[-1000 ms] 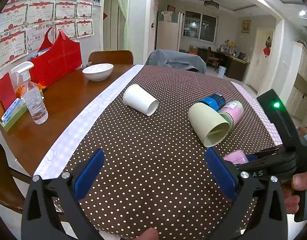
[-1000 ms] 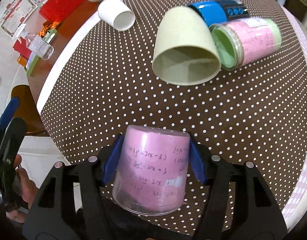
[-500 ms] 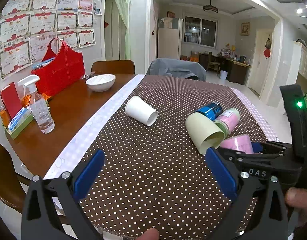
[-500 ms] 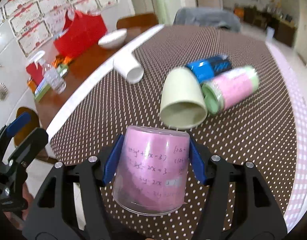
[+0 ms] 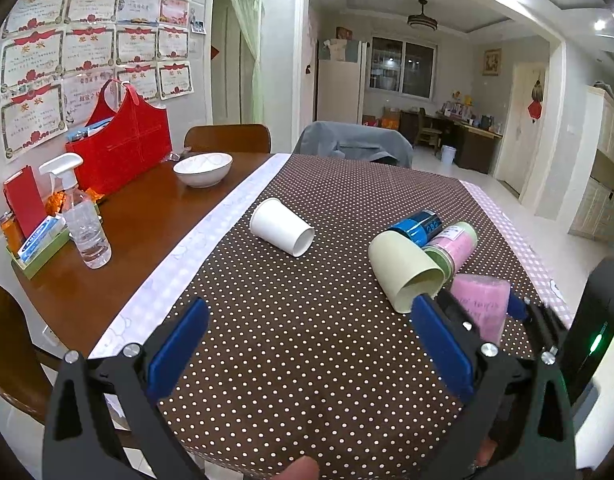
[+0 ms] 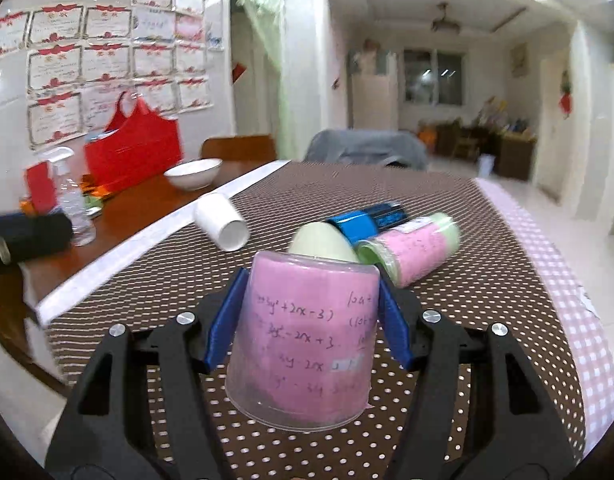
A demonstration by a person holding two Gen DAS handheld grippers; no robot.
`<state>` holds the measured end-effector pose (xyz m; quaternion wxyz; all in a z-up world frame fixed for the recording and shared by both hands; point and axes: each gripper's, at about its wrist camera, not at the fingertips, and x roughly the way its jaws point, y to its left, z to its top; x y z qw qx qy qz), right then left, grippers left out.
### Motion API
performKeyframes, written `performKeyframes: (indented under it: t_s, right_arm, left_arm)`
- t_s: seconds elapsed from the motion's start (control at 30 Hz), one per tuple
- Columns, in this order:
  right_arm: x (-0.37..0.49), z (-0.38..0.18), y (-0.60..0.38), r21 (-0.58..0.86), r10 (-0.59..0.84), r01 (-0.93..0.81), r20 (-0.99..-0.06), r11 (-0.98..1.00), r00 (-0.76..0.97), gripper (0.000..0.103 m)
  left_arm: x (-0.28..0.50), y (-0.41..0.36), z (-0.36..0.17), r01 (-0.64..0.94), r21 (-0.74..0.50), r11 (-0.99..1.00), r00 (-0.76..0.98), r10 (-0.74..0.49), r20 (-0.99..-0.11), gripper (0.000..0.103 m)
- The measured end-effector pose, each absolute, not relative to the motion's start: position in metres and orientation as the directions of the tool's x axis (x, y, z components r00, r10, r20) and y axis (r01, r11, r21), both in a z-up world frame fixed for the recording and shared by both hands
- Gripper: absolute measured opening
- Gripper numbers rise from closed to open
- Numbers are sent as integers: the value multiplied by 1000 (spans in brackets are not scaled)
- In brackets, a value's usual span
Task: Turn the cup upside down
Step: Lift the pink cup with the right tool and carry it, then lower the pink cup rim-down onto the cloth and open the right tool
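The right gripper (image 6: 309,320) is clamping the clear pink-lined cup (image 6: 307,340), mouth downward, now levelled toward the room; the left gripper (image 5: 307,352) is gaping empty.

Paper cup (image 5: 282,231) on its side on tablecloth (image 5: 307,320), left of tumbler (image 5: 405,271). Can (image 5: 416,227) and jar (image 5: 453,245) lying touching, just behind tumbler. Bowl (image 5: 203,168), spray bottle (image 5: 81,216) on bare table (image 5: 139,216), far left.

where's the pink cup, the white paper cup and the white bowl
pink cup (image 6: 307,332), right wrist view, middle of its side wall
white paper cup (image 5: 277,224), left wrist view, side wall
white bowl (image 5: 203,168), left wrist view, outer wall
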<state>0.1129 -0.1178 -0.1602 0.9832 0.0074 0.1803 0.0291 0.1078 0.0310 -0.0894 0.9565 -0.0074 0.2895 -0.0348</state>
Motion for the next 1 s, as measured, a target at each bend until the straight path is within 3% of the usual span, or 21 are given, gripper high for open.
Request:
performKeyframes:
  t_s: [0.43, 0.67, 1.0]
  right_arm:
    - [113, -185, -95, -48, -66, 51, -383, 998, 921, 62]
    - [112, -191, -92, -70, -71, 45, -433, 997, 899, 62]
    - [103, -194, -88, -87, -63, 29, -418, 996, 906, 62]
  left_arm:
    - [111, 37, -93, 56, -57, 997, 825, -78, -559, 99]
    - [111, 37, -93, 60, -57, 997, 827, -82, -556, 99]
    - [109, 33, -93, 65, -53, 996, 829, -84, -553, 99]
